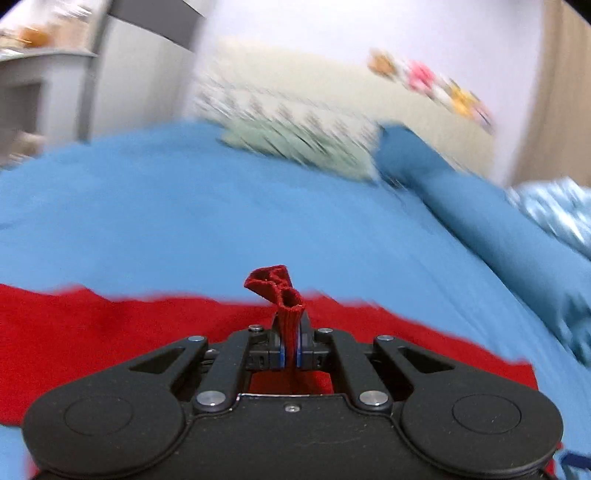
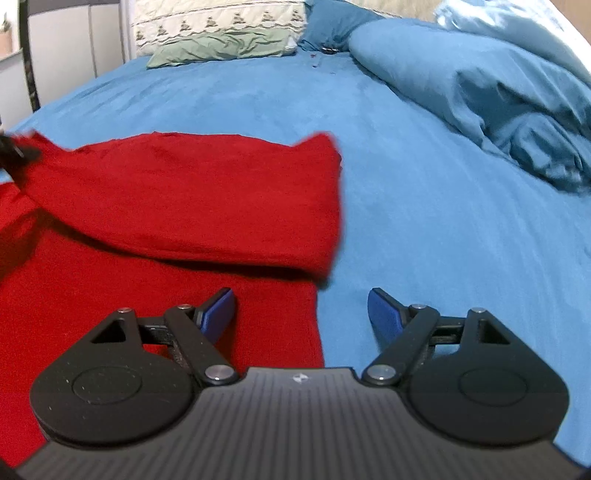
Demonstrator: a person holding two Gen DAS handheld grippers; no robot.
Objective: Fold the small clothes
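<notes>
A red knit garment (image 2: pixel 184 206) lies on the blue bed sheet (image 2: pixel 424 221), with one part folded over the rest. My left gripper (image 1: pixel 290 332) is shut on a bunched edge of the red garment (image 1: pixel 275 284) and holds it above the cloth; the left view is blurred. The left gripper also shows at the far left edge of the right wrist view (image 2: pixel 14 153). My right gripper (image 2: pixel 301 314) is open and empty, low over the garment's right edge, with its left fingertip (image 2: pixel 219 310) over red cloth and the other over the sheet.
A patterned pillow (image 2: pixel 221 29) lies at the head of the bed. A rumpled blue duvet (image 2: pixel 498 103) is piled at the right. A grey cabinet (image 2: pixel 74 44) stands beyond the bed's left side.
</notes>
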